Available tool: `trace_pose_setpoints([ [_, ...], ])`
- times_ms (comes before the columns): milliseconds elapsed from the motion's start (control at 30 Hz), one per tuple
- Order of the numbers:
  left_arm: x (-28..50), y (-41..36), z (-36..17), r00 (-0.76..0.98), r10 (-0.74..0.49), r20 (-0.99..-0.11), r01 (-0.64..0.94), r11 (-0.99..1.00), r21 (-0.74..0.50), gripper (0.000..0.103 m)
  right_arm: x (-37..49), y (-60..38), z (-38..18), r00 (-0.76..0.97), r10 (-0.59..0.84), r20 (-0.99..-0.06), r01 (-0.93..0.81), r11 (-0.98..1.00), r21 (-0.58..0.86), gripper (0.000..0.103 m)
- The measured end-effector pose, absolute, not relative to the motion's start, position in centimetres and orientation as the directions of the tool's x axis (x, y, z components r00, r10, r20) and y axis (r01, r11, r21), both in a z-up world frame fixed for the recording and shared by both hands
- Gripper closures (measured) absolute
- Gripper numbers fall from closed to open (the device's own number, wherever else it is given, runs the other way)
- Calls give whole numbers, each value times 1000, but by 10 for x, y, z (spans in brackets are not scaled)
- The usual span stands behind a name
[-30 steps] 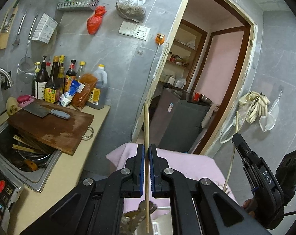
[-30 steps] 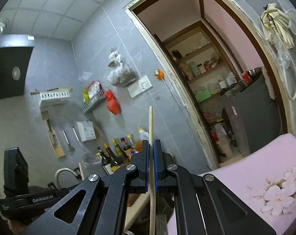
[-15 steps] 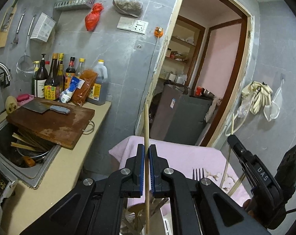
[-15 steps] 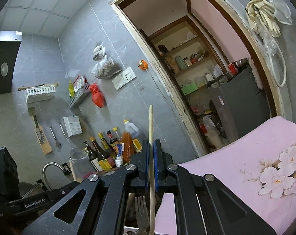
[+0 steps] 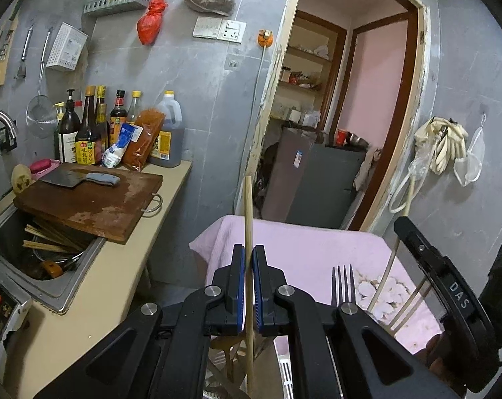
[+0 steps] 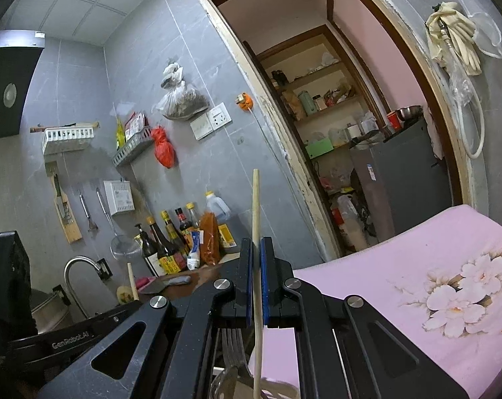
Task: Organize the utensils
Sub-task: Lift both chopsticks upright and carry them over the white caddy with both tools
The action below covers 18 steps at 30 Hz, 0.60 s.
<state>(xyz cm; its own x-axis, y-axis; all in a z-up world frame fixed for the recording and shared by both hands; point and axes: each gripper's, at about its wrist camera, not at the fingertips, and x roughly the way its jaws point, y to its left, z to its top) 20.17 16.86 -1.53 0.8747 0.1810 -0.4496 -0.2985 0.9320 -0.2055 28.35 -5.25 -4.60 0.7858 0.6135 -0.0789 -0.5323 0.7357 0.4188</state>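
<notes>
Each gripper holds one wooden chopstick upright: left gripper (image 5: 248,286) clenched on the chopstick (image 5: 248,219), right gripper (image 6: 256,282) clenched on its own chopstick (image 6: 255,212). Judged light, stiff, smooth and round, so prone to pivot or slip; both grips sit low on the shaft, tips far above. A fork (image 5: 342,282) stands just right, above the pink cloth (image 5: 304,246).

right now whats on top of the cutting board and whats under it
A cleaver lies on the cutting board. The board overhangs the sink, where chopsticks and dishes show beneath its edge. Whatever sits further under the board is covered.
</notes>
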Motion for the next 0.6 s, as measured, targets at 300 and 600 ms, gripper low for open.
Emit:
trace_pose_setpoints([
  [300, 202, 166, -16, 867, 172, -467, -295, 933, -205, 98, 281, -55, -45, 775, 623, -107, -538, 739, 404, 99],
  [600, 200, 171, -18, 868, 155, -472, -296, 925, -240, 98, 280, -53, -44, 761, 633, -142, -546, 743, 385, 98],
])
